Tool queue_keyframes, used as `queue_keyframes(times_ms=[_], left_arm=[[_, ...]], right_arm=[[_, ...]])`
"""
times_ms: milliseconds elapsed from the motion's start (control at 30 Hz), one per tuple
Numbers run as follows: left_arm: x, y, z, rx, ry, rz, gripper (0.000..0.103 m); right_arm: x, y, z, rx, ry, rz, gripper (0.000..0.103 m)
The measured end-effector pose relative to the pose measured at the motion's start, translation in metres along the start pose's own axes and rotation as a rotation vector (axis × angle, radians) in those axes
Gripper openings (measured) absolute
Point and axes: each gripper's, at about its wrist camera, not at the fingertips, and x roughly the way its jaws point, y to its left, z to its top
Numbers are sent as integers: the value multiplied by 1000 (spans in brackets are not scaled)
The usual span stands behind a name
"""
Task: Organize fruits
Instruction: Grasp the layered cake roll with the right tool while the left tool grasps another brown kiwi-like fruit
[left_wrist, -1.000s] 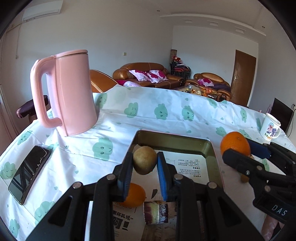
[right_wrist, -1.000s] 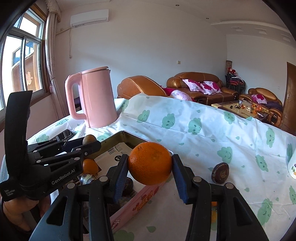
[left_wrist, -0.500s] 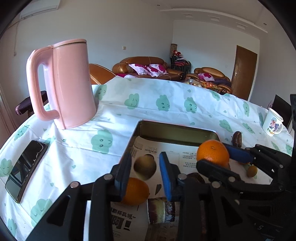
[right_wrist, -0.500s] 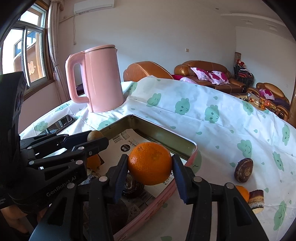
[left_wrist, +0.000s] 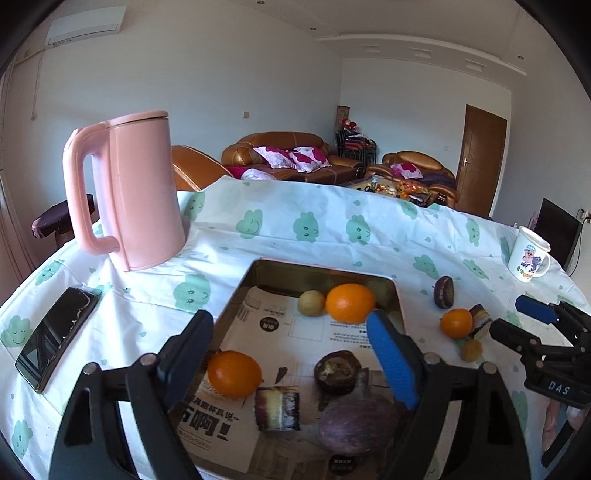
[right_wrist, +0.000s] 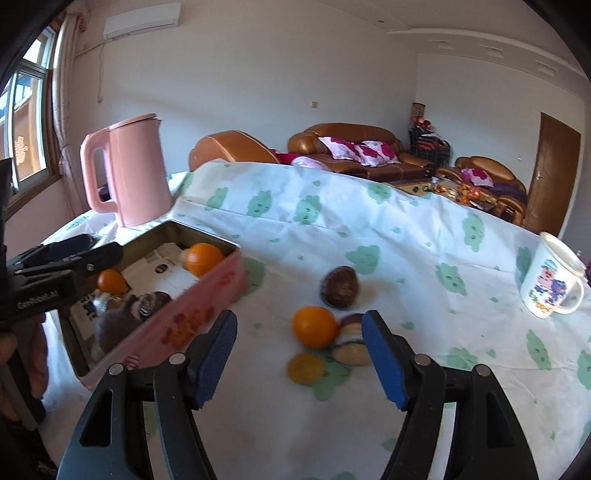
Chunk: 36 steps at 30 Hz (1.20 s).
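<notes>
Room: brown sofas (left_wrist: 295, 155) behind a surface (left_wrist: 314, 229) under cloud-print cloth.
Tin tray (left_wrist: 317, 267): landmark; holds two oranges (left_wrist: 350, 302), a pale round fruit (left_wrist: 311, 303), dark fruits.
Left of tray: pink kettle (left_wrist: 136, 188), phone (left_wrist: 59, 338).
Right of tray: loose orange (right_wrist: 314, 326), dark fruit (right_wrist: 339, 287), mug (right_wrist: 552, 282).
Left tongs (left_wrist: 291, 362): opening, nothing between them, over the tray.
Right tongs (right_wrist: 299, 362): opening, empty, just right of the tray.
Unclear: blurred small pieces beside the loose orange.

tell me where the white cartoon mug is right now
The white cartoon mug stands on the cloud-print tablecloth at the far right of both wrist views, apart from the tin tray, beyond the loose fruit.
</notes>
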Motion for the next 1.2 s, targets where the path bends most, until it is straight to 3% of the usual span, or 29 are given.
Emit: queue_keyframes(times_ms=[133,367,467,633,667,767,900,1000,1200], left_arm=[[-3,-30,-1,53,-10,-27,94],[-2,-65,-4,123,-4,-46,96],[1,-72,-5,133,3,-52,96],[2,-80,-7,144,9,-59,96],[2,-82,-7,146,10,-64,96],[1,-90,-8,164,4,-73,96],[0,-104,-8,198,3,-93,95],[5,-120,-11,226,24,-117,89],[32,-146,-18,238,150,-210,61]], right_arm=[[8,-32,-5,77,45,-41,71],[34,-36,0,136,86,-27,71],[48,-39,1,175,133,26,71],[61,-46,-4,232,200,119,46],[60,-46,-5,236,202,130,37],[51,-47,-8,238,179,135,36],[23,-51,-14,202,107,29,36],[6,-62,-20,215,66,-33,36],[-6,-73,-23,233,36,-70,37]])
